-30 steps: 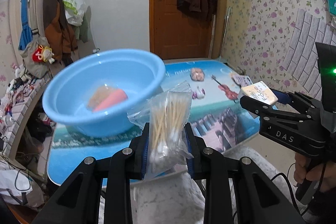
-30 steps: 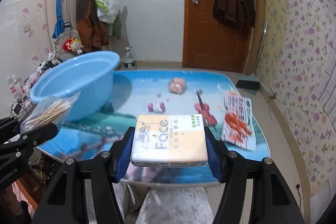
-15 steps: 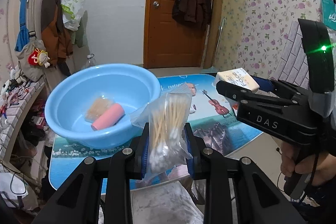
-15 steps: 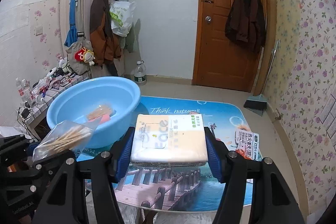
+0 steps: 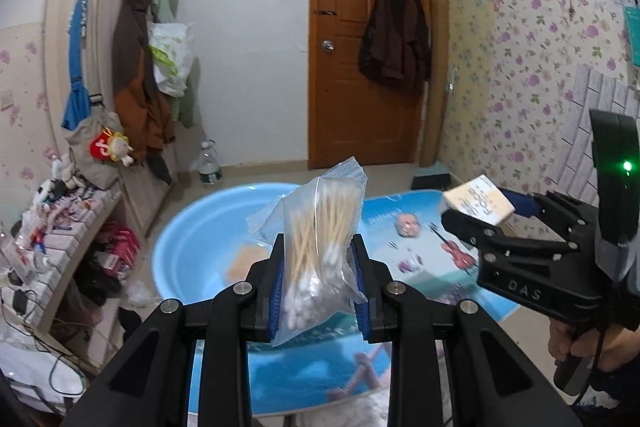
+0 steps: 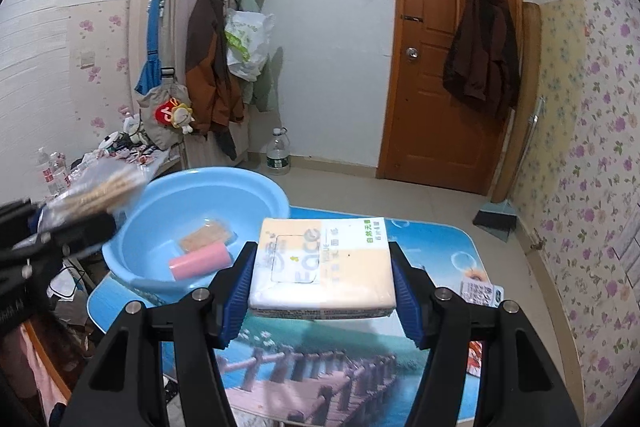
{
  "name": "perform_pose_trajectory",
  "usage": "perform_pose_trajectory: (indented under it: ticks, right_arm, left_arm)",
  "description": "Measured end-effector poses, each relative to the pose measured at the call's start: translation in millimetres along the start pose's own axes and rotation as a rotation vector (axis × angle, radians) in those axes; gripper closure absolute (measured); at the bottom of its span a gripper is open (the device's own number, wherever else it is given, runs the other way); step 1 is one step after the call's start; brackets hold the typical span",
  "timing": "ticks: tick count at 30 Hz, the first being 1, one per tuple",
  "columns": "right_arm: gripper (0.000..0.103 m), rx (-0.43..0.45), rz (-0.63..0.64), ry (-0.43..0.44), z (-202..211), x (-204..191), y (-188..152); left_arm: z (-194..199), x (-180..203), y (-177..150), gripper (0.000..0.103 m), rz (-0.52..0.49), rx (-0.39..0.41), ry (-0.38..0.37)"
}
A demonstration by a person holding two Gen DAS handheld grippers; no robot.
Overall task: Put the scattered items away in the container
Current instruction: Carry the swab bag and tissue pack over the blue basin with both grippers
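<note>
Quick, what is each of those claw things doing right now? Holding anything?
Left gripper: jaws closed on the bag of cotton swabs.
Right gripper: jaws closed on the tissue pack.

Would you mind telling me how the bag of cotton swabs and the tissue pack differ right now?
The bag of cotton swabs is clear, soft and crumpled, standing upright in the left hand-held gripper. The tissue pack is an opaque, flat printed block, lying level in the right hand-held gripper. Both are clamped, lifted off the table and not yet in the blue basin.
</note>
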State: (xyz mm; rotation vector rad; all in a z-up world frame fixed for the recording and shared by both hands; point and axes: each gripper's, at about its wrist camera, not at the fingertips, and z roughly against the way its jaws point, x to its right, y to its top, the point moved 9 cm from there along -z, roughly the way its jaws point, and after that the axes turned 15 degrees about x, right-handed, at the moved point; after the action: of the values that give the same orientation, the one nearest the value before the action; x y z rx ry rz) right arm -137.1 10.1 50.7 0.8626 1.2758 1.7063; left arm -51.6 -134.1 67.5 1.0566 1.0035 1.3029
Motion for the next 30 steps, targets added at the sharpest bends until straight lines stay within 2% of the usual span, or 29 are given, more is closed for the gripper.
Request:
perform_pose_trajectory:
  ticks: [7,14,23,30]
  right_arm:
    - [0.039,0.018,0.027,0.057,-20,-36,19]
    - [0.039,0.008,0.054,0.112,-44,-73,24]
    - [0.039,-0.016,0.068,0.127,-79,-90,22]
    - [0.039,-0.048,0.078,0.13,-98,-94,8]
  left_arm:
    - [-8,-32,9,0.076,0.001,-0.002,0.054]
    - [-18,-62,3,0.076,0.021,-0.022,0.089]
    - [-37,-82,-9,0.076,0.041,-0.049,0.1]
    - [-47,-88,-20,0.076,0.052,-0.073,0.101]
